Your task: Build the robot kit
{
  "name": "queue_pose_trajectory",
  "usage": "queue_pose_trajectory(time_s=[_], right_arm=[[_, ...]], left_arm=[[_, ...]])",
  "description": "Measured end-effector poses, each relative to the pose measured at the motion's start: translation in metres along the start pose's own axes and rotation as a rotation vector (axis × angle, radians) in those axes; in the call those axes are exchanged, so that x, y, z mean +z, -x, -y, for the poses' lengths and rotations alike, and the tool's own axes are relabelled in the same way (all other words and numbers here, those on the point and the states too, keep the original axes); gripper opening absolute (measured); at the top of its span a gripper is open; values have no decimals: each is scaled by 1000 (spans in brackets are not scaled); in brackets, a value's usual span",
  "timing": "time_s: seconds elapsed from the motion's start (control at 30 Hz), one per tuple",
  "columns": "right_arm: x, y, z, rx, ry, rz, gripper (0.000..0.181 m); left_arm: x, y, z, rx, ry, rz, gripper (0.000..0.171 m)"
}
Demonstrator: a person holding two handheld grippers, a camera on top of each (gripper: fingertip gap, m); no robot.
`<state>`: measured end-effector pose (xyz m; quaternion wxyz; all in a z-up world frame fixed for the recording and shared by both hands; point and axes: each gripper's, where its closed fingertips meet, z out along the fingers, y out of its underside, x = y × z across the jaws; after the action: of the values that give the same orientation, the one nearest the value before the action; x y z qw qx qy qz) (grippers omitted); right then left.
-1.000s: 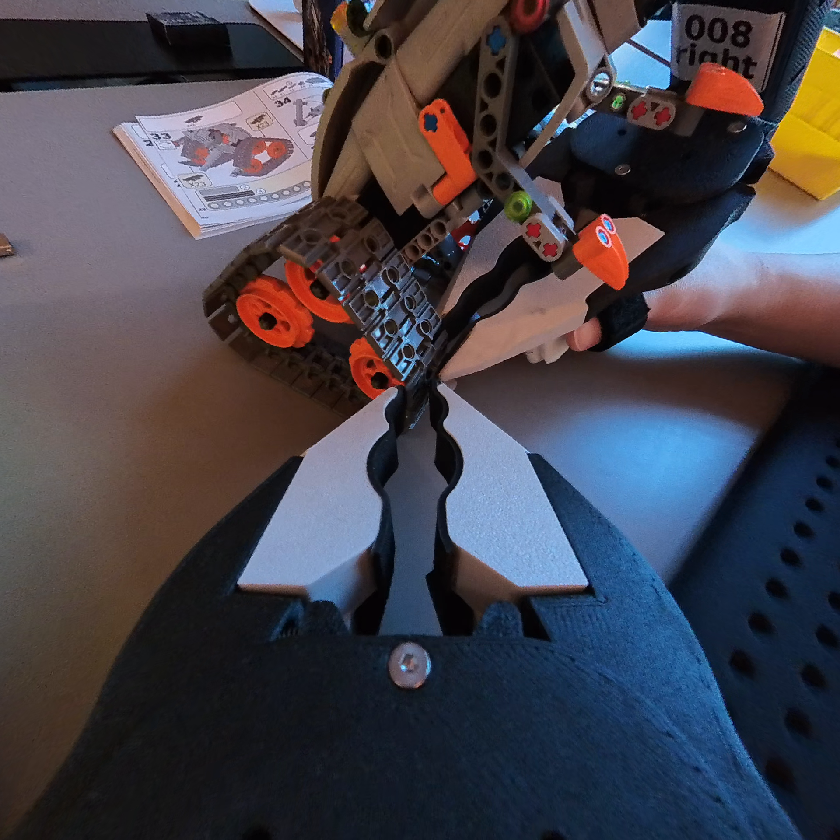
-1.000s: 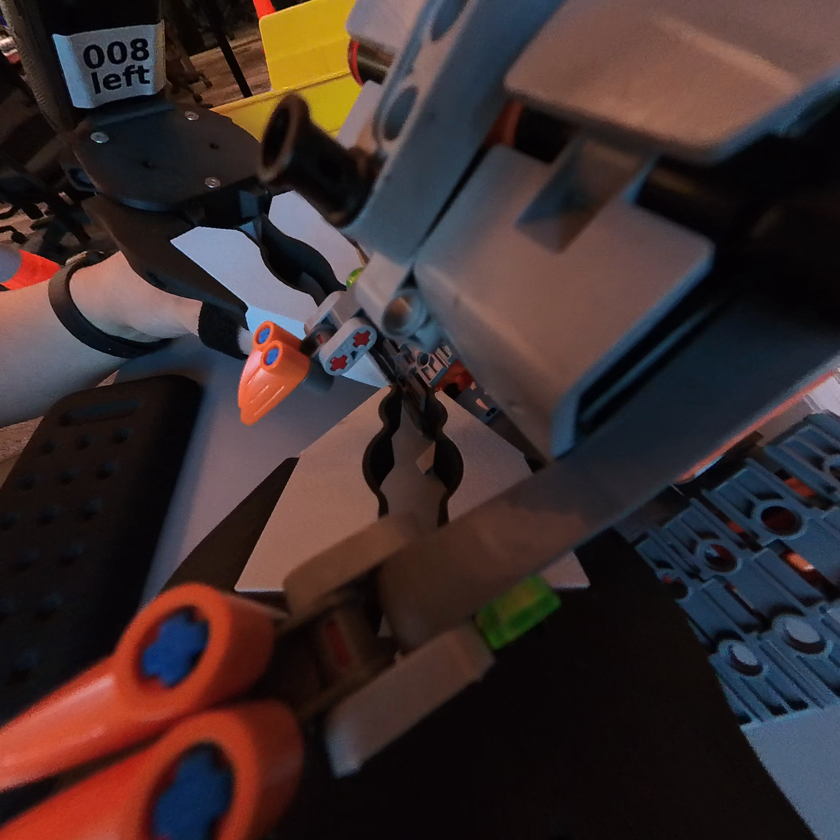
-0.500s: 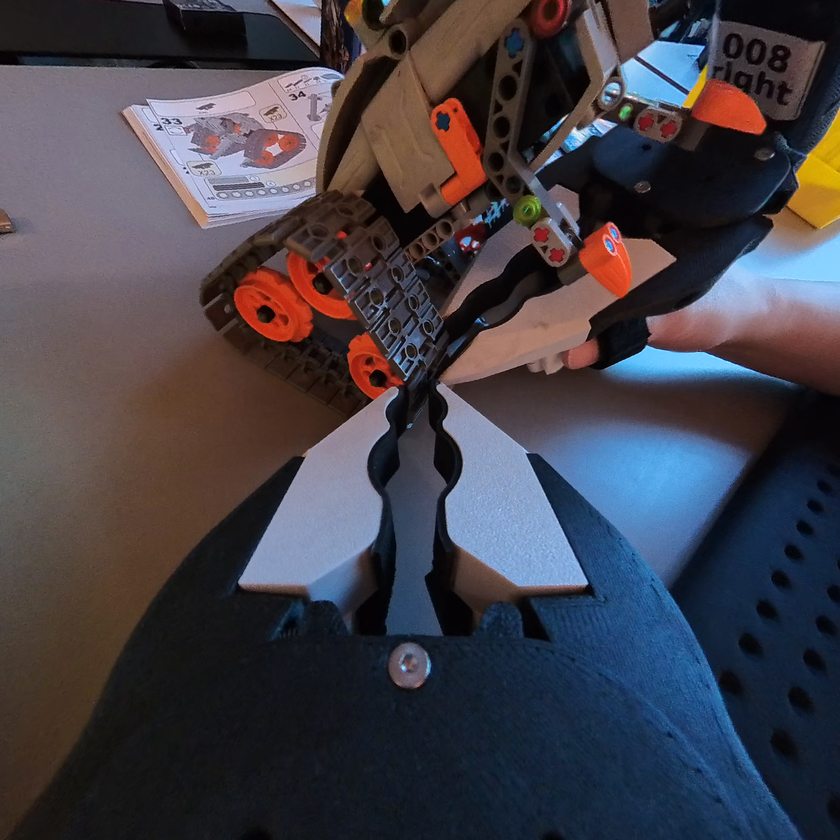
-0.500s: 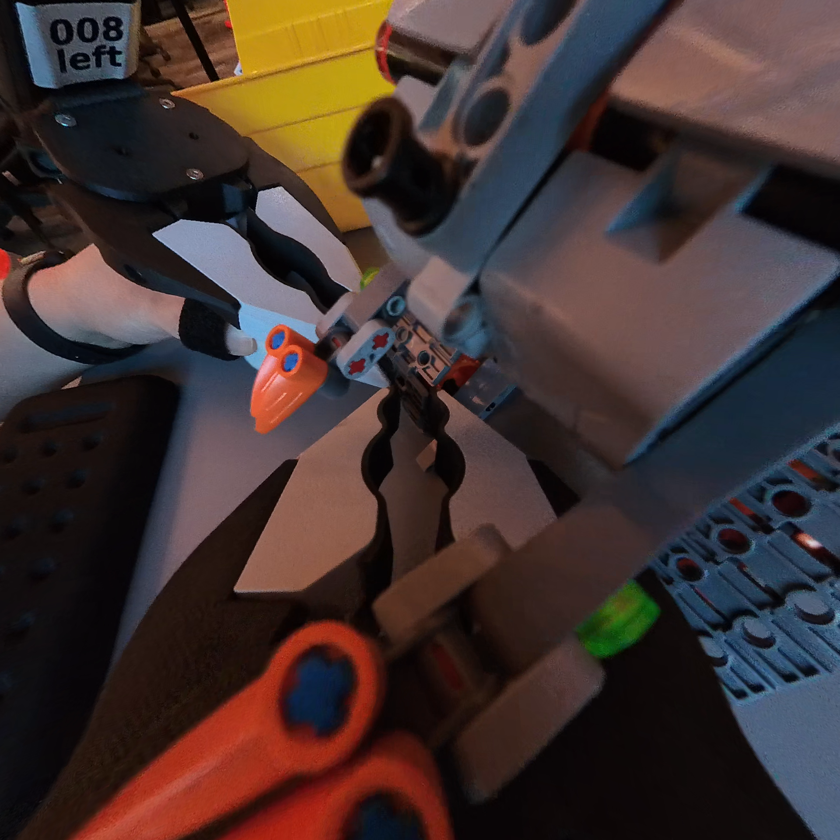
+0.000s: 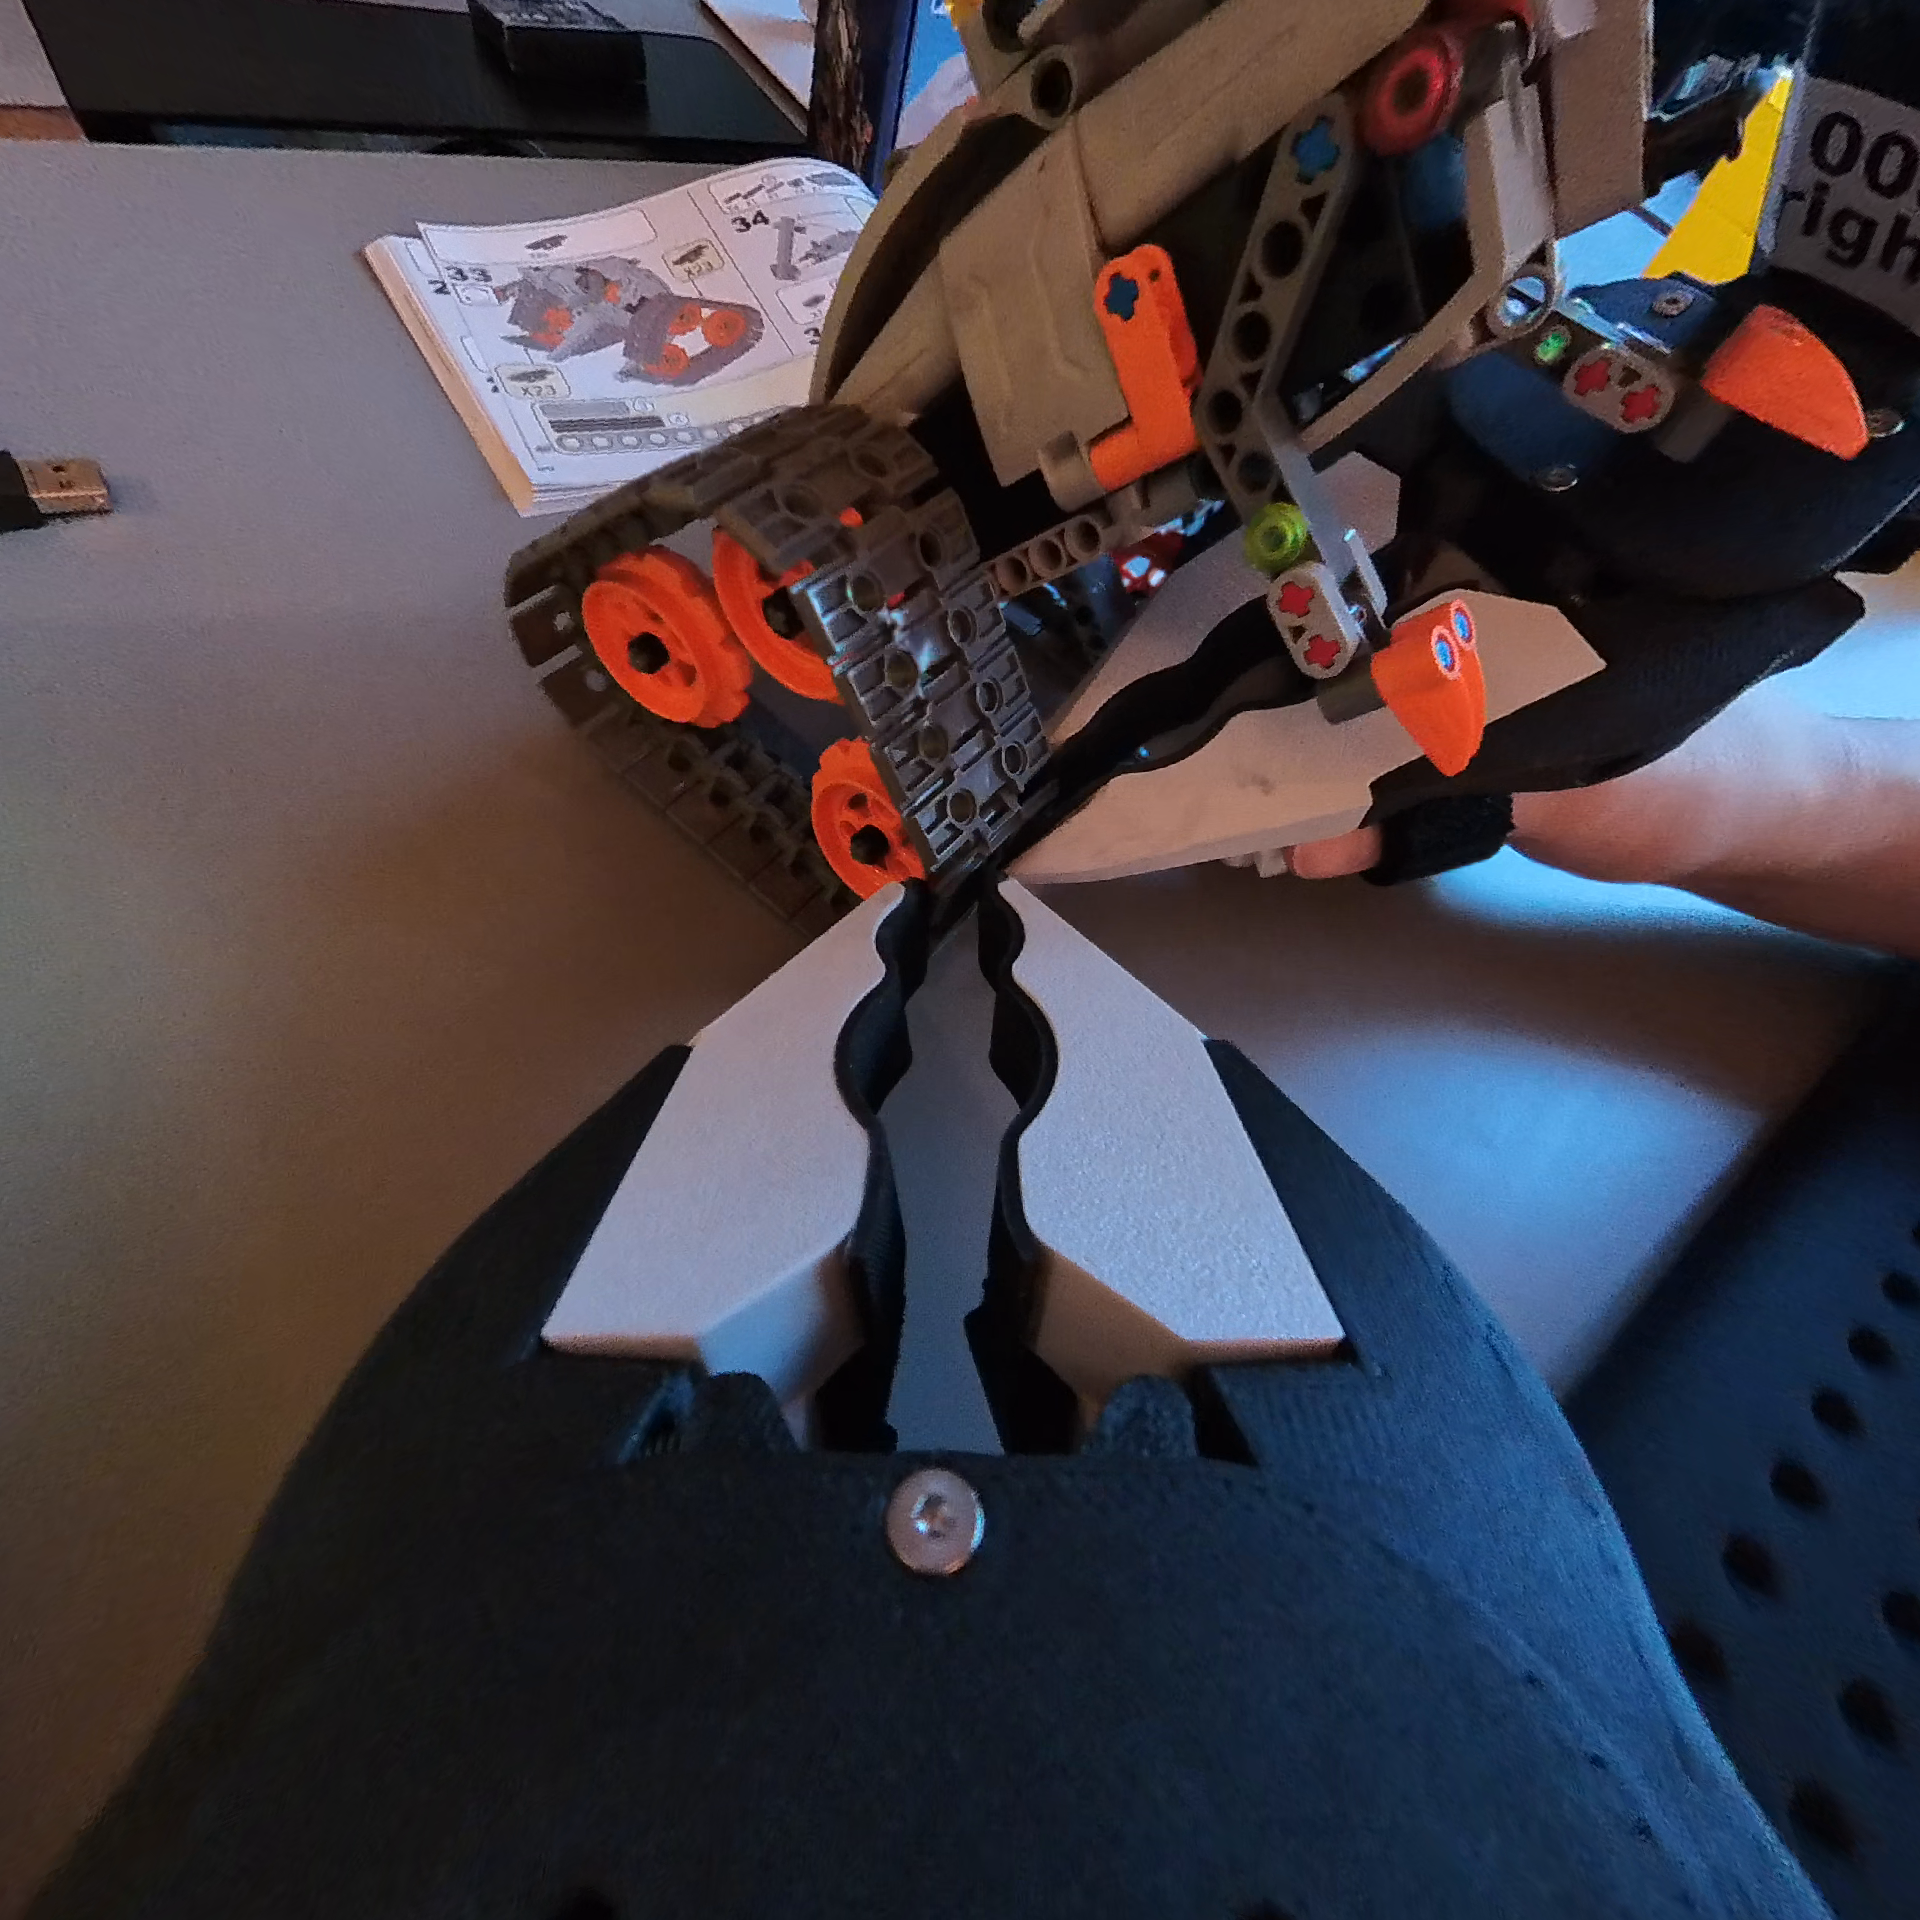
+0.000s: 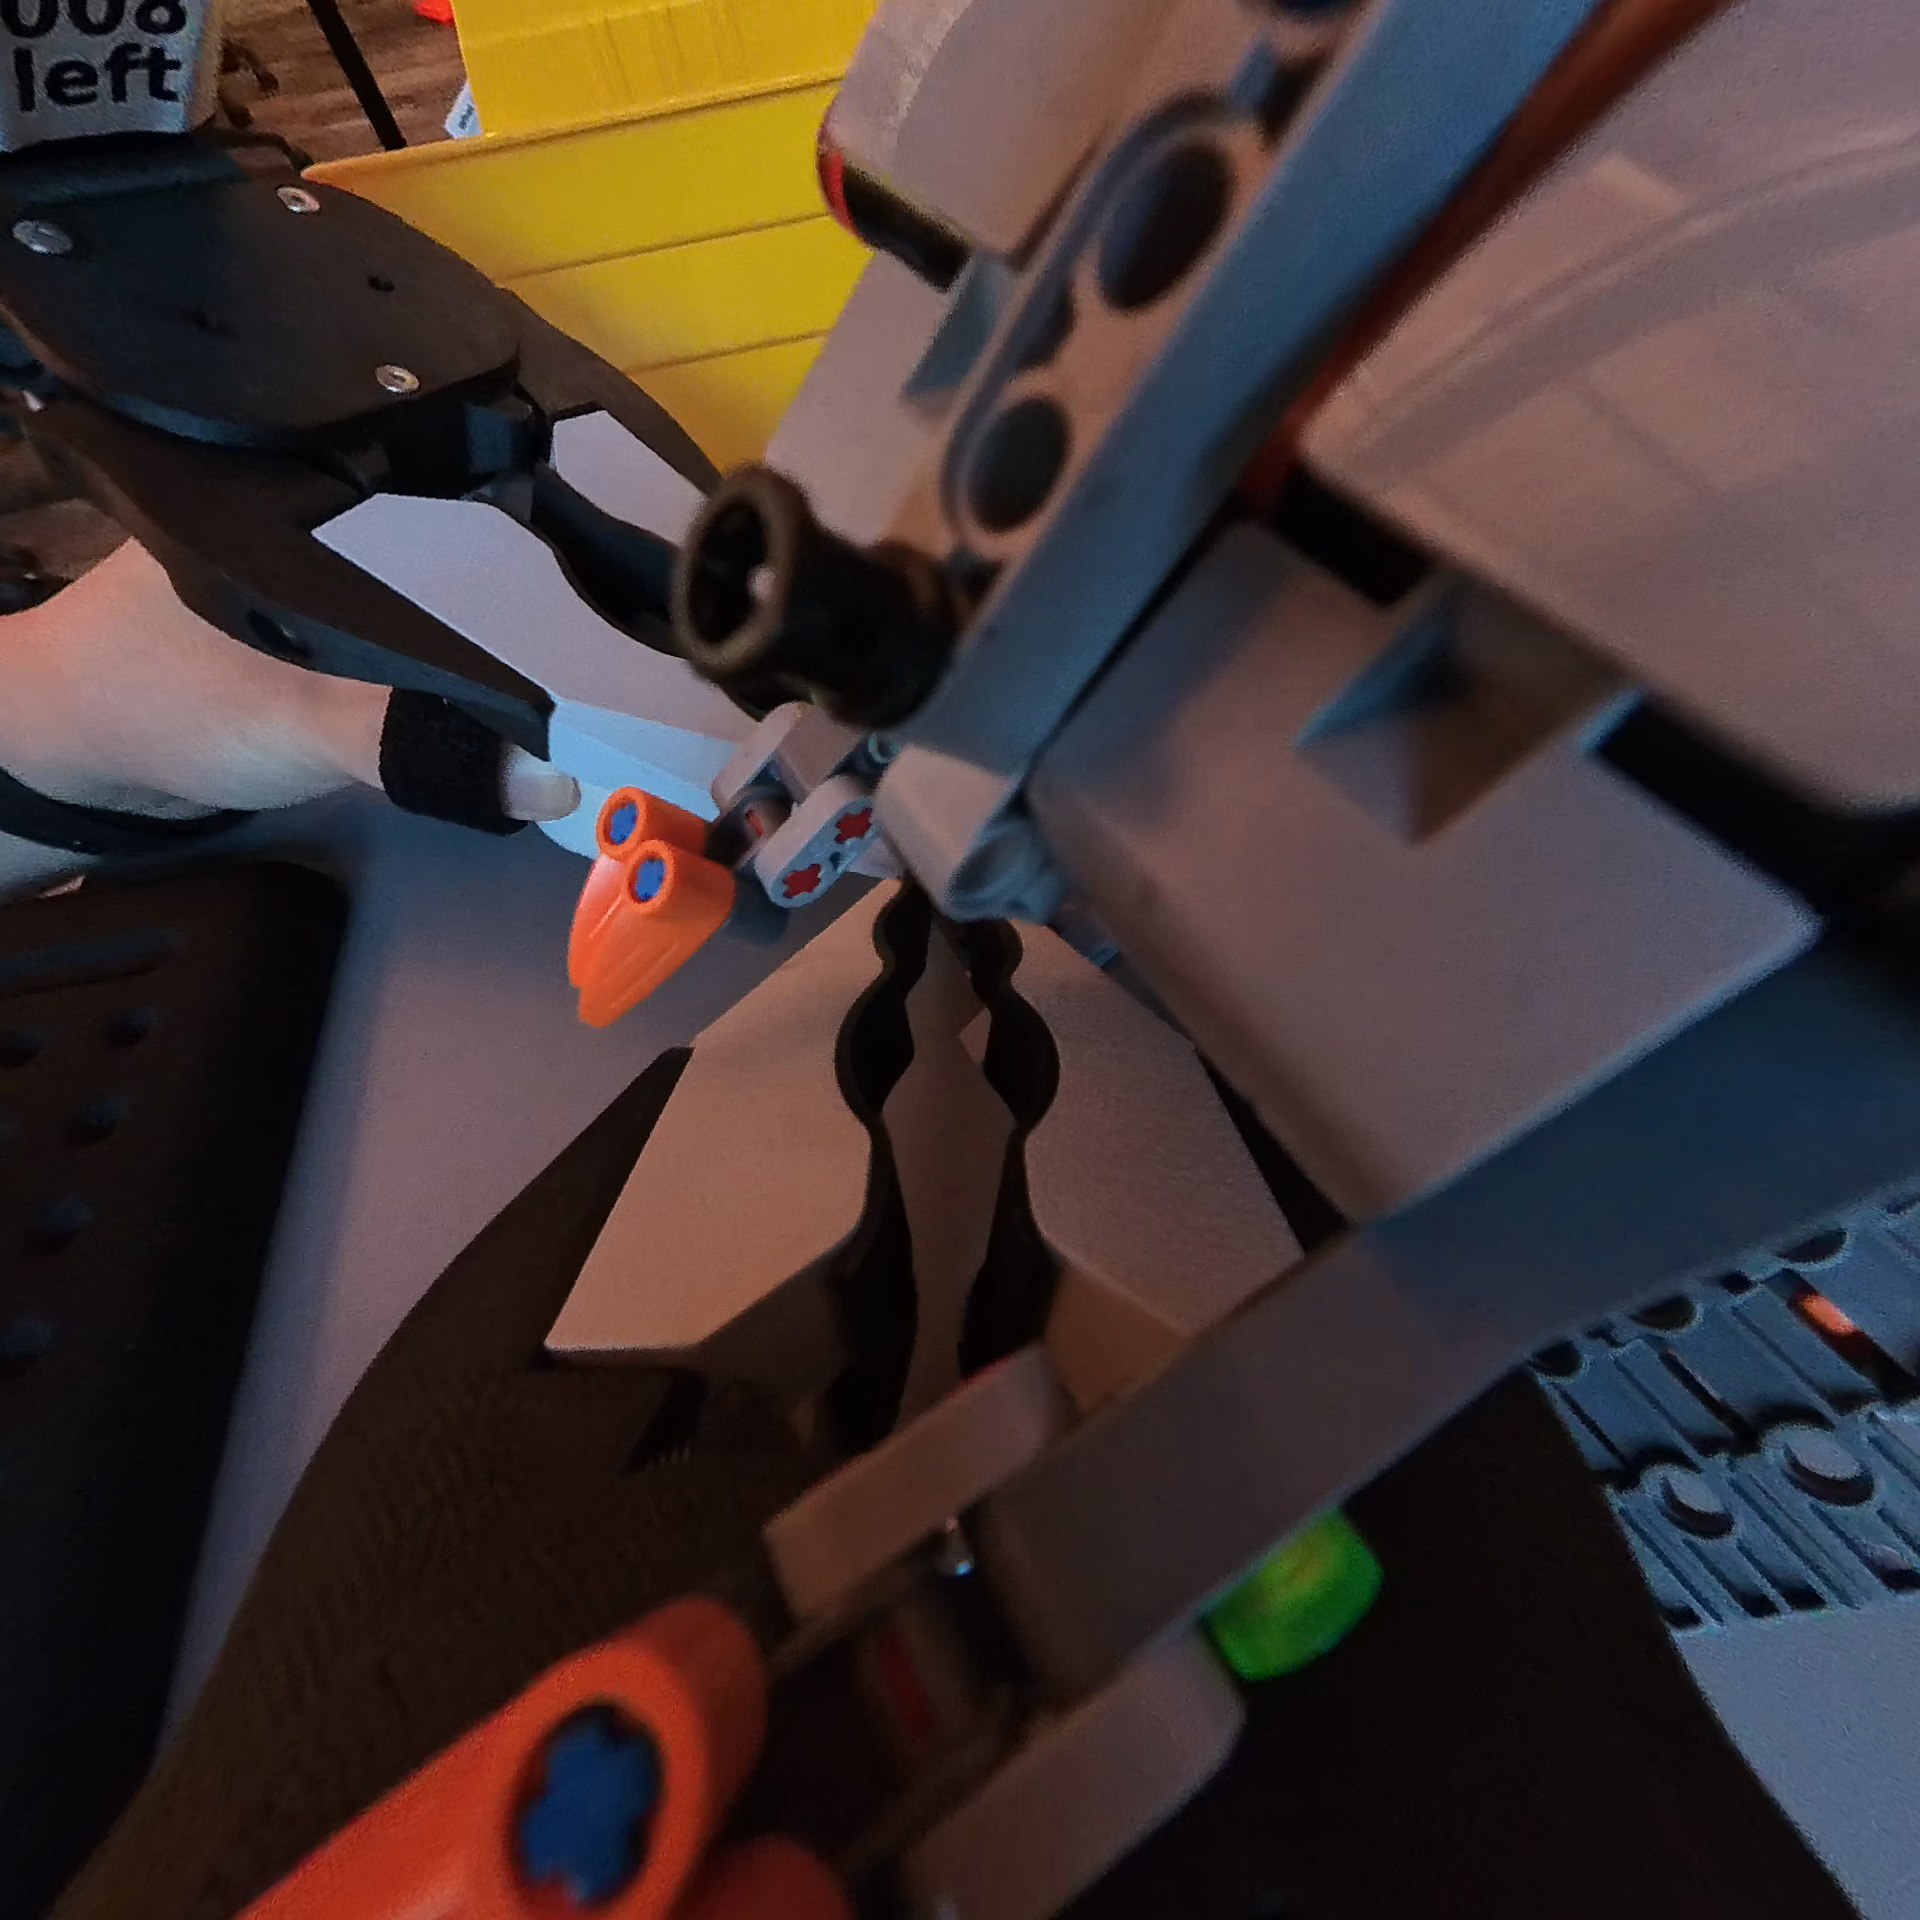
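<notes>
Left wrist view | table (image 5: 260, 935) bare grey, booklet (image 5: 623, 332) at rear | toy tracked vehicle (image 5: 935, 582) built, tipped up off table | right tool (image 5: 1049, 821) clamps its underside | left tool (image 5: 951, 896) narrow, pinching its track edge

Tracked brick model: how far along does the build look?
Done: track, orange wheels and grey body are assembled. In hand: left gripper pinches the track's edge, right gripper clamps the model beside it. Left: cannot tell; an instruction booklet lies open behind.
</notes>
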<state>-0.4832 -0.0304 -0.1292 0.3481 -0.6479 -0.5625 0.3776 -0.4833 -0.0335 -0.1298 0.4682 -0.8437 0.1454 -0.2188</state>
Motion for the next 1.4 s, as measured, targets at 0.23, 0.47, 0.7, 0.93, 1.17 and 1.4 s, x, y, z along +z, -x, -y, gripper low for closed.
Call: queue_pose_trajectory(time_s=[0.23, 0.47, 0.7, 0.93, 1.17, 1.4], right_arm=[[-2, -6, 0, 55, -8, -32, 8], [-2, -9, 0, 68, -8, -70, 8], [-2, -12, 2, 111, -38, -73, 7], [-26, 13, -14, 10, 15, 146, 8], [-47, 23, -26, -47, 76, 244, 7], [-83, 36, -38, -44, 109, 425, 8]], left_arm=[[5, 2, 4, -18, -15, 39, 8], [7, 4, 5, -14, -17, 69, 8], [8, 6, 8, -37, -34, 67, 9], [3, -30, -4, -7, 11, -138, 9], [-10, -41, -15, 84, 40, -165, 12], [-13, -53, -9, 130, 34, -229, 25]])
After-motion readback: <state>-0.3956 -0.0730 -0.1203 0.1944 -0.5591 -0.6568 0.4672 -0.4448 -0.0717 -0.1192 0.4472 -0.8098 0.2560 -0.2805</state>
